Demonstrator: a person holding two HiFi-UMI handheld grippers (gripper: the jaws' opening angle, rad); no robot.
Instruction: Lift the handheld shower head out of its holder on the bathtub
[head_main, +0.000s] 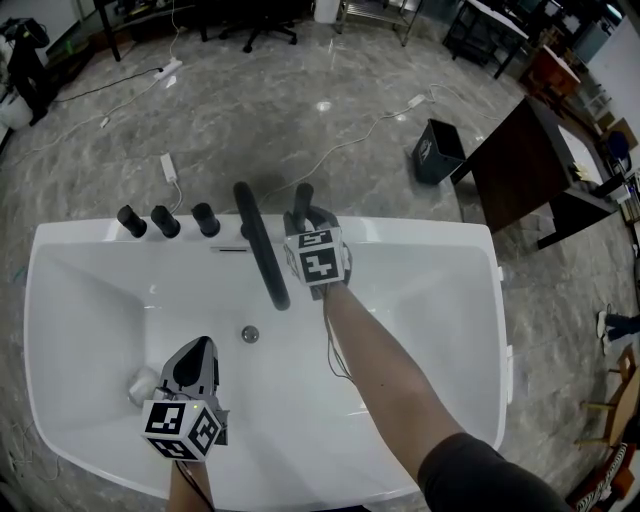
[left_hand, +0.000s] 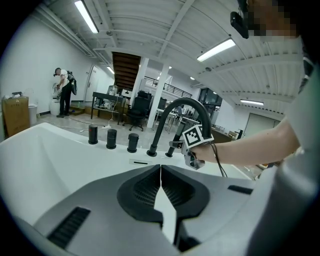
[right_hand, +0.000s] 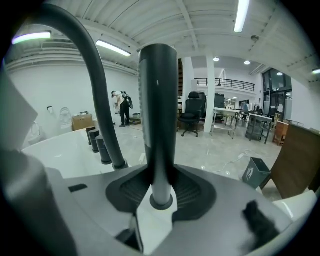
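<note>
The black handheld shower head (head_main: 302, 197) stands upright in its holder (right_hand: 161, 201) on the far rim of the white bathtub (head_main: 470, 300), just right of the curved black spout (head_main: 262, 245). My right gripper (head_main: 303, 215) is shut on its shaft (right_hand: 157, 115), low down near the holder, with a jaw pressed on each side. In the left gripper view the right gripper (left_hand: 192, 142) shows beside the spout (left_hand: 185, 107). My left gripper (head_main: 203, 345) hangs inside the tub at the near left, shut with nothing between its jaws, pointing toward the fittings.
Three black knobs (head_main: 165, 221) line the rim left of the spout. A round drain (head_main: 250, 334) lies in the tub floor, and a small white object (head_main: 143, 383) sits beside the left gripper. Beyond the tub are a black bin (head_main: 437, 150), a dark table (head_main: 525, 165) and floor cables.
</note>
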